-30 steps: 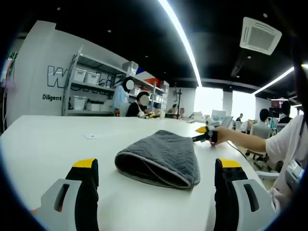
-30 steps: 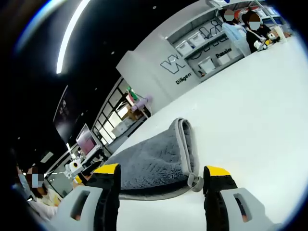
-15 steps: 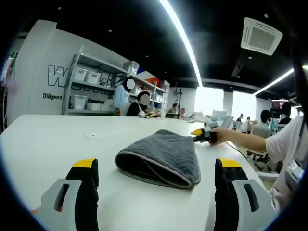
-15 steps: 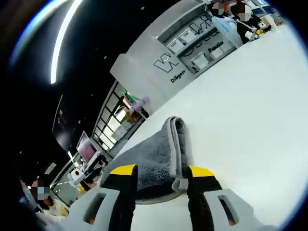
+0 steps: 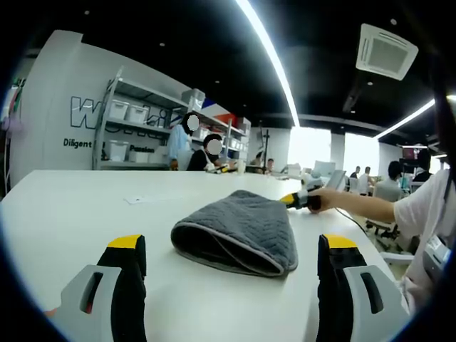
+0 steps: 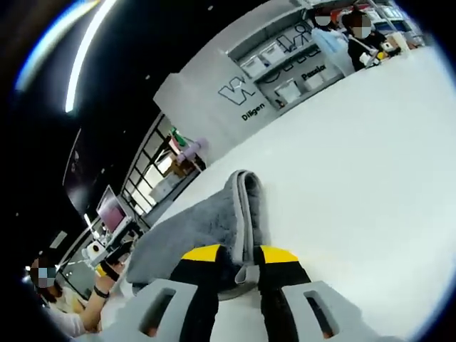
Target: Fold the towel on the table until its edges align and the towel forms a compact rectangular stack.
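A grey quilted towel (image 5: pixel 239 231) lies folded over on the white table (image 5: pixel 71 206), its looped hem facing my left gripper (image 5: pixel 234 246). That gripper hovers just short of it, open, with nothing between the jaws. At the towel's far right corner a hand holds my right gripper (image 5: pixel 294 201) against the cloth. In the right gripper view the towel (image 6: pixel 192 231) runs away from me. My right gripper (image 6: pixel 241 255) is shut on its hemmed corner, where a small hanging loop shows between the yellow tips.
Shelving with white bins (image 5: pixel 128 132) and seated people (image 5: pixel 203 153) stand beyond the table's far edge. A person's arm and white sleeve (image 5: pixel 420 214) reach in from the right. A small paper slip (image 5: pixel 135 201) lies on the table to the left. Bare tabletop (image 6: pixel 356 157) spreads right of the towel.
The right gripper's jaws have come together from wide apart onto the towel's hemmed corner. The left gripper and the towel have stayed still.
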